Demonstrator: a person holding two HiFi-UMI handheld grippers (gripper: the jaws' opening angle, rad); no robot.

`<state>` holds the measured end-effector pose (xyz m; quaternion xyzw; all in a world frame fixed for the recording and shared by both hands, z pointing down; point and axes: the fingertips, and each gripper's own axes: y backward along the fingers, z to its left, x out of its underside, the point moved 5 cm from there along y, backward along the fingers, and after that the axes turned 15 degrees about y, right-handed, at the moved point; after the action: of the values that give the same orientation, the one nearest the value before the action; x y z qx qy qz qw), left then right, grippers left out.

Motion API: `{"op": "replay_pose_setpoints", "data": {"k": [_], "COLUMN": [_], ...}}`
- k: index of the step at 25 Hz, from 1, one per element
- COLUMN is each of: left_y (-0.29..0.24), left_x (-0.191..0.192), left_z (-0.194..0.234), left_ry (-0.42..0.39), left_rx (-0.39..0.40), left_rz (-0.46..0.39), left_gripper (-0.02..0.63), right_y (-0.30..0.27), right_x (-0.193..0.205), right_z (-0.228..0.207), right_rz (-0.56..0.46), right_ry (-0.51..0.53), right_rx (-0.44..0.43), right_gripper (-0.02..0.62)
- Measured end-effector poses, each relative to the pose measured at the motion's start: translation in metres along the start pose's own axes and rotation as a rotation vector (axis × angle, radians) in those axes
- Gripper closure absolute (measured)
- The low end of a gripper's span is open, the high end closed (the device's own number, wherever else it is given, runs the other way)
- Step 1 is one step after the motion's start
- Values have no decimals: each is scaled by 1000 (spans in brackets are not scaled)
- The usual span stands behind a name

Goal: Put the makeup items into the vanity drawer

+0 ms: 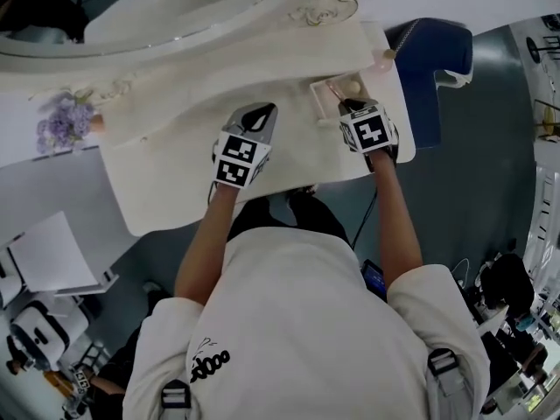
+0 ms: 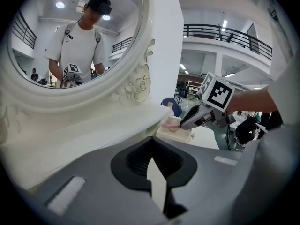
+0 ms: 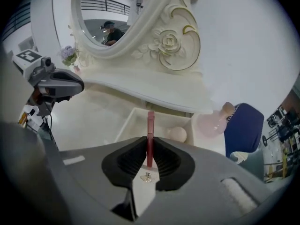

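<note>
Right tool (image 3: 149, 142) is clamped on a slim pink-red makeup stick (image 3: 150, 128). Its two black ribbed pads press on the stick's lower part, and the rest stands out past the jaw tips. In the right gripper view the stick's far end lies over the shallow cream open drawer (image 3: 123, 124), which is pulled out at the right side of the cream vanity worktop (image 1: 175, 178). Whether the tip touches the drawer floor cannot be told.

A beige egg-shaped makeup sponge (image 3: 177, 134) lies inside the drawer, toward its far right corner. Just beyond the drawer's right side, a round pale pink glass bottle with a beige stopper (image 3: 213, 122) is tilted near the worktop's edge, close to a dark blue chair (image 3: 246, 125).

Left tool (image 2: 151, 151) has its jaws together with nothing between them. In the head view it is held over the middle of the worktop, left of the drawer and well apart from the right tool. It points toward the oval mirror in a carved cream frame (image 2: 75, 46), which reflects the person in a white T-shirt.

A small bunch of lilac flowers (image 1: 59, 122) stands at the worktop's far left, away from both tools.
</note>
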<state>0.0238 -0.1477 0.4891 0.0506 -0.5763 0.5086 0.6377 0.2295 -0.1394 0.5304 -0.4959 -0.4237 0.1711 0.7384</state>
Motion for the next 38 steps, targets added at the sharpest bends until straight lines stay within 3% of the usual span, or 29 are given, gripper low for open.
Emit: {"op": "replay_pose_setpoints", "data": {"k": [7,12,18,23,38], "left_y": [-2,-3,-1,8,69], "left_x": [7,12,5,-13,-141], "left_z": [-2,-3,-8,-7,-18], "left_ry": [33,35,15,-16,-169], "left_rx": [-44,-50,-29,-9,42], "left_rz": [12,22,10,-23,-283], "left_gripper": [589,589,589,589,589], "right_y": [-13,-12,5,39,192], "right_x": [6,1,1,-5,-54], "right_z": [4,-3,-4,-11,-28], "right_rz": [70,45,-19,-122,-514], "right_ry": [71,117,45,-29,-79], "right_rx": [-91,-61,-45,58,388], "right_gripper": [546,503,513,588,592]}}
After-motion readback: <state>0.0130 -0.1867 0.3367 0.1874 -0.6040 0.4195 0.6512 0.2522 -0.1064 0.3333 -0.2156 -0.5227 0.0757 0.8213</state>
